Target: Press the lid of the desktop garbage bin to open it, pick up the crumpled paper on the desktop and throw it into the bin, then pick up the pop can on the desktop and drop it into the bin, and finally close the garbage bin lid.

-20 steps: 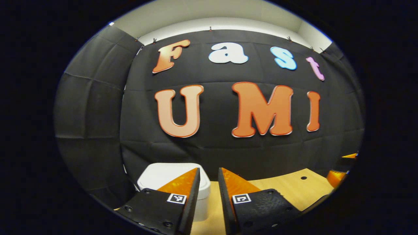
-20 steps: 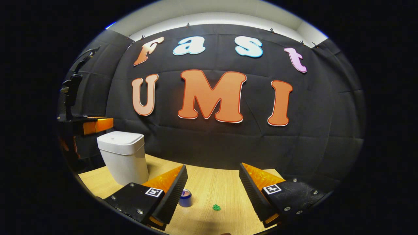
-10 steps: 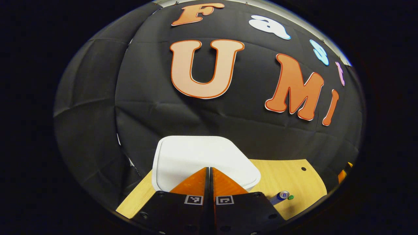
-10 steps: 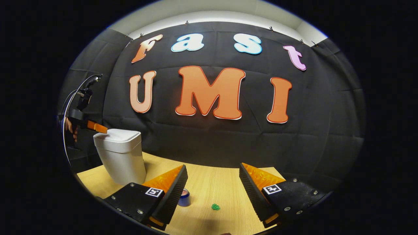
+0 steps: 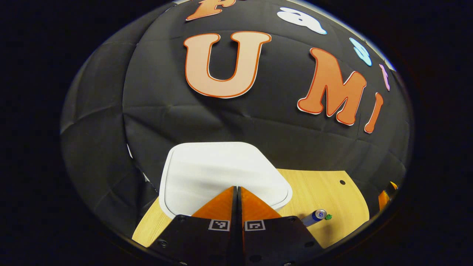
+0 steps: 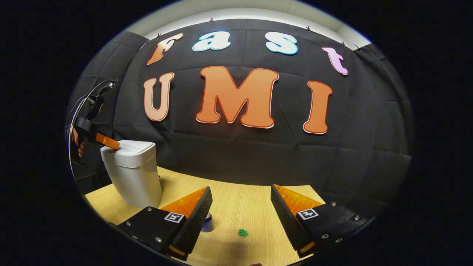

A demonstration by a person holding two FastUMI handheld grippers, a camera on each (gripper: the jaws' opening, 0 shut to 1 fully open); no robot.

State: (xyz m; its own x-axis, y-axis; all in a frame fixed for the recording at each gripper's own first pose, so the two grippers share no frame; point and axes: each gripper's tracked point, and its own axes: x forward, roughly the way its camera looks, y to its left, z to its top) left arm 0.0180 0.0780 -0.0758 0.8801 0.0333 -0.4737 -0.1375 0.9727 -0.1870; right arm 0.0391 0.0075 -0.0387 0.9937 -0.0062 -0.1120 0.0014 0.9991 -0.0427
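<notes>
**Left gripper on the bin lid, right gripper waiting above the desk**

In the left gripper view we see the left gripper (image 5: 237, 189) with its two fingers drawn together, no gap between them and nothing held. Their tips sit over the near edge of the white lid (image 5: 221, 173) of the garbage bin. In the right gripper view the same gripper (image 6: 111, 143) reaches in from the left edge, held by a hand (image 6: 77, 142), with its tips touching the top of the lid (image 6: 131, 147), which lies flat and closed on the bin (image 6: 135, 177).

The bin stands on the left rear part of the wooden desktop (image 6: 240, 207), close to the black cloth wall (image 6: 240, 159).

The right gripper (image 6: 240, 201) hangs above the desk with its fingers spread wide and nothing between them. Under it we note the pop can (image 6: 207, 223), upright and partly hidden behind the gripper's left finger, and a small green crumpled paper (image 6: 242, 232) lying just to the can's right, apart from it. In the left gripper view the can (image 5: 315, 216) and the paper (image 5: 328, 217) appear right of the bin, nearly touching.
</notes>
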